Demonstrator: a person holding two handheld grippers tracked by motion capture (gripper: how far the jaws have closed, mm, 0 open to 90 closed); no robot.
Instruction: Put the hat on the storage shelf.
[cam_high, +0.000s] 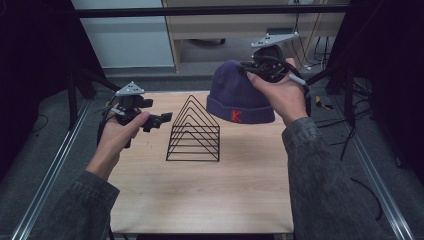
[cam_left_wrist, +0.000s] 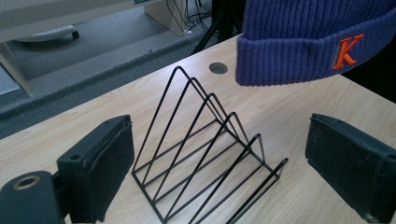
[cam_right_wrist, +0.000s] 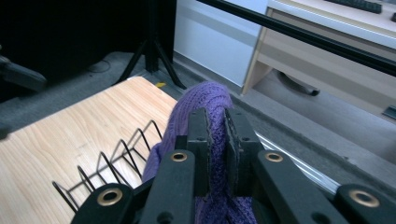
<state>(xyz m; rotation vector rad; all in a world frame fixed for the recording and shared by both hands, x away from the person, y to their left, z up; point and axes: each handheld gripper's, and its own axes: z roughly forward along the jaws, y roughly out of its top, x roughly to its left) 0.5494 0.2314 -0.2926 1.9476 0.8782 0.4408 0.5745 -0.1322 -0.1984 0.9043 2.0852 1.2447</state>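
Note:
A purple knit beanie (cam_high: 237, 95) with an orange K on its cuff hangs above the table's far right, lifted off the wood. My right gripper (cam_high: 265, 67) is shut on the beanie's crown; in the right gripper view the purple knit (cam_right_wrist: 212, 112) is pinched between the two black pads (cam_right_wrist: 201, 128). A black wire rack (cam_high: 194, 131) of triangular dividers stands at the table's middle. My left gripper (cam_high: 161, 120) hovers just left of the rack, open and holding nothing. In the left gripper view its pads (cam_left_wrist: 105, 161) frame the rack (cam_left_wrist: 205, 154), with the beanie (cam_left_wrist: 313, 42) above.
The light wooden table (cam_high: 200, 195) has a round cable hole (cam_left_wrist: 218, 68) near its far edge. Metal rails (cam_high: 47, 170) run along both sides of the table. A tripod leg (cam_right_wrist: 152, 46) and a cabinet (cam_high: 125, 35) stand beyond the far edge.

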